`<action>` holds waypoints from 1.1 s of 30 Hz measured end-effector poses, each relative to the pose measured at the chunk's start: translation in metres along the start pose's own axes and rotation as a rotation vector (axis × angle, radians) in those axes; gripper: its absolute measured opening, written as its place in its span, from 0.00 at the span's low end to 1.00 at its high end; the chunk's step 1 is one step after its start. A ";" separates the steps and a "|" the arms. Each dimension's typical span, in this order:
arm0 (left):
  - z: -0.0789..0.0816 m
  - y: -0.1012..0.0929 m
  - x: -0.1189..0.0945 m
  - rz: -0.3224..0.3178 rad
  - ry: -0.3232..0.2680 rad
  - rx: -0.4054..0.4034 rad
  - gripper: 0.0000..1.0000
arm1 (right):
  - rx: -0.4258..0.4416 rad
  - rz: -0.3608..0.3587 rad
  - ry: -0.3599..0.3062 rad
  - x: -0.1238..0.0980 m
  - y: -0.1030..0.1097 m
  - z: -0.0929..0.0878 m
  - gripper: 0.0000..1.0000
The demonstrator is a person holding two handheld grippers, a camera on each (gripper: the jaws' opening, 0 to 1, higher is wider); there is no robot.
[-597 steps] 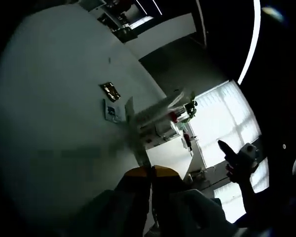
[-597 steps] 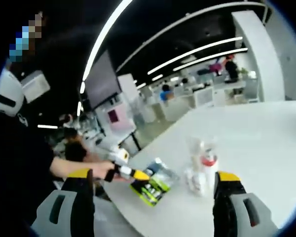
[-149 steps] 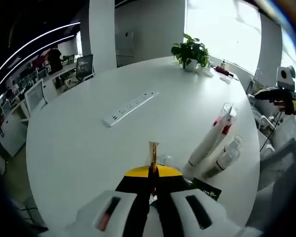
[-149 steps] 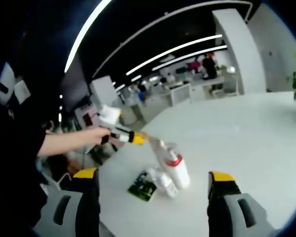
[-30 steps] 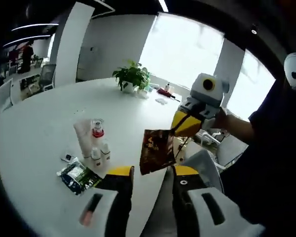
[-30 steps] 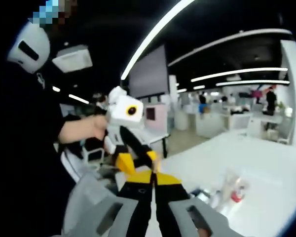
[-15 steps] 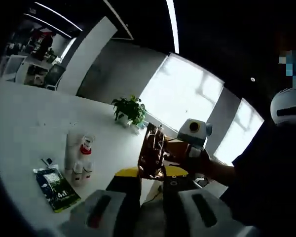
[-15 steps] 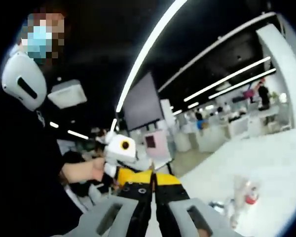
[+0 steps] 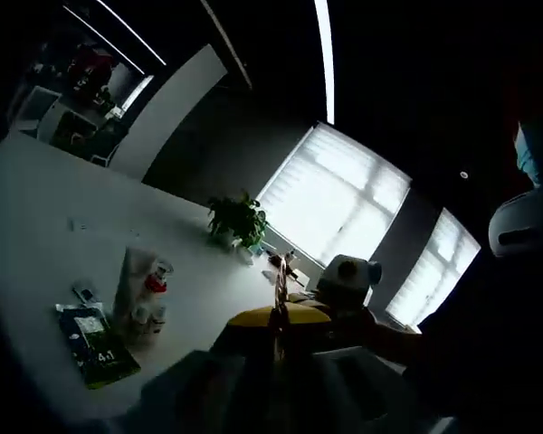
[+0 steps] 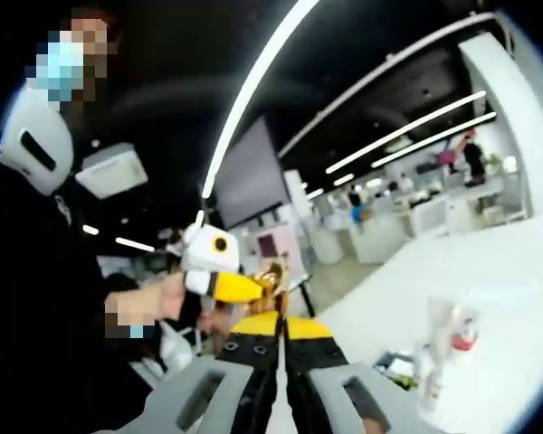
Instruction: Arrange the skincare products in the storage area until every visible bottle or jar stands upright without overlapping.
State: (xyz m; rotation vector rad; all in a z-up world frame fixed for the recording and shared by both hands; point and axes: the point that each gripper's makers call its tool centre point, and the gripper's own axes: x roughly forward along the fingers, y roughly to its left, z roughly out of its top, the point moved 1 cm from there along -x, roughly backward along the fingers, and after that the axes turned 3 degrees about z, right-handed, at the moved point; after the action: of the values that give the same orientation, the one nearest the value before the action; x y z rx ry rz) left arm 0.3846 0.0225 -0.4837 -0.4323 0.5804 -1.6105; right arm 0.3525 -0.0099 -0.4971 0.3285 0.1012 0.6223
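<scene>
The brown sachet (image 9: 276,276), face-on half a second ago, is now edge-on, pinched by both the left gripper (image 9: 276,316) and right gripper (image 10: 281,325). Bottles (image 9: 143,289) stand near the surface (image 9: 36,226) edge.

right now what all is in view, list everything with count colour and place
table: 1, white, round, under the products
tube: 1, white, upright in the product cluster on the table
red-capped bottle: 1, clear with a red cap, beside the tube
small bottles: 2 as far as I can tell, pale, at the foot of the tube
packet: 1, dark green, flat on the table near the cluster
plant: 1, green, far side of the table by the windows
brown sachet: 1, brown, pinched edge-on at the left gripper tips
left gripper: 1, yellow-tipped, shut on the sachet
right gripper: 1, yellow-tipped, jaws together, beside the left gripper
hand: 1, holding the left gripper
</scene>
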 end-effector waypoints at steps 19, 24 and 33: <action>-0.002 0.022 -0.004 0.067 0.001 -0.066 0.01 | 0.026 0.044 0.092 0.017 0.012 -0.028 0.00; -0.002 0.027 -0.006 0.059 -0.002 -0.119 0.00 | 0.010 0.038 0.103 0.020 0.008 -0.032 0.00; -0.017 0.049 -0.013 0.110 0.069 -0.135 0.00 | -0.144 -0.060 0.293 0.026 -0.006 -0.060 0.34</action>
State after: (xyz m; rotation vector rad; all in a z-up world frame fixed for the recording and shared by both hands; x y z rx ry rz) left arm 0.4156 0.0339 -0.5259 -0.4385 0.7557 -1.4911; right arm 0.3655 0.0167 -0.5556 0.0926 0.3445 0.6116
